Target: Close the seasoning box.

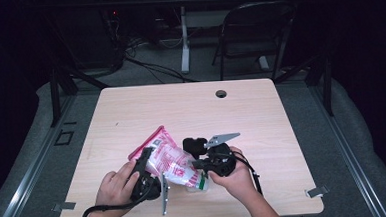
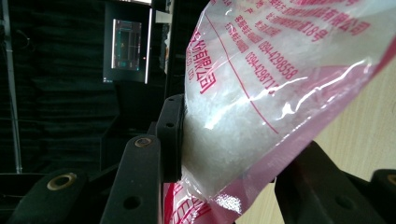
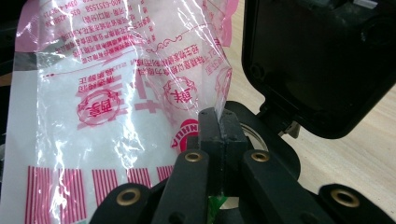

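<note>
A clear plastic bag (image 1: 170, 162) with pink print and white granules is lifted over the table's near middle, held from both sides. My left gripper (image 1: 147, 161) is on the bag's left side. In the left gripper view the two jaws squeeze the granule-filled bag (image 2: 261, 93), so the left gripper (image 2: 233, 154) is shut on it. My right gripper (image 1: 197, 164) is at the bag's right edge. In the right gripper view the right gripper (image 3: 222, 128) has its jaws pressed together on a fold of the bag's film (image 3: 116, 93).
The wooden table (image 1: 191, 108) has a cable hole (image 1: 221, 93) near its far edge. A folding chair (image 1: 257, 35) and a desk leg stand beyond it. A black housing (image 3: 317, 60) sits close to the right gripper's jaws. Metal clips mark the near corners.
</note>
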A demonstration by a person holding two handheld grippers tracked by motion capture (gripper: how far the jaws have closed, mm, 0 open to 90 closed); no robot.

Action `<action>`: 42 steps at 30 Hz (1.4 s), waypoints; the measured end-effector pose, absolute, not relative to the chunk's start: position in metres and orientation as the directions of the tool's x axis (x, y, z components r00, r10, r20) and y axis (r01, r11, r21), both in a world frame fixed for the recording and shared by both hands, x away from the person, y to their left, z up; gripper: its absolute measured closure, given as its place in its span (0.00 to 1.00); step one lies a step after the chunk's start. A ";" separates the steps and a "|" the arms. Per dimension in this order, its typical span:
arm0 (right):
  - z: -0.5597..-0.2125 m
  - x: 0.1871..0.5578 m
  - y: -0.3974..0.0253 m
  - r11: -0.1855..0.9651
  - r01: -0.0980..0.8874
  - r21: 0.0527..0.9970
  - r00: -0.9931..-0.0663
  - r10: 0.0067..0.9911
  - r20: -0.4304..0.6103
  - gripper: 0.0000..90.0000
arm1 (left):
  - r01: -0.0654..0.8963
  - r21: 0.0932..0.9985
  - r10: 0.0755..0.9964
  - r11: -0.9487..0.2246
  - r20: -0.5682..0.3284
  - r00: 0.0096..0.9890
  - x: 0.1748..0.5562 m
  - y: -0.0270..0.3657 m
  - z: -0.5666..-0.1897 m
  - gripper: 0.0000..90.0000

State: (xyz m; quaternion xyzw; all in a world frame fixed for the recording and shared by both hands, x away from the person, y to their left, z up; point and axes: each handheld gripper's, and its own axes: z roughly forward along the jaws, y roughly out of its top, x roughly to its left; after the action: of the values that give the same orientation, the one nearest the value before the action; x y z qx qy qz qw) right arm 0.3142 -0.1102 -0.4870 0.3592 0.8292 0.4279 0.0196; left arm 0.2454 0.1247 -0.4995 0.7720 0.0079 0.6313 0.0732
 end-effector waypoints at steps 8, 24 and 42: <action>-0.488 0.313 -0.108 0.380 0.581 0.719 -0.740 0.614 0.274 1.00 | -0.089 0.115 0.096 -0.989 0.976 0.196 0.244 0.123 -0.496 0.71; -0.489 0.314 -0.108 0.380 0.580 0.720 -0.741 0.613 0.274 1.00 | -0.093 0.116 0.096 -0.989 0.976 0.195 0.243 0.122 -0.495 0.71; -0.491 0.314 -0.107 0.377 0.584 0.719 -0.738 0.615 0.277 1.00 | -0.102 0.105 0.085 -0.989 0.980 0.182 0.241 0.120 -0.493 0.72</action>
State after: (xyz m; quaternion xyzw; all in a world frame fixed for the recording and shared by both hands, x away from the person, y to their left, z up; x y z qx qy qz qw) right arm 0.3137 -0.1074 -0.4905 0.3615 0.8295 0.4254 0.0184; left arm 0.2412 0.1200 -0.4931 0.7652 -0.0055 0.6396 0.0731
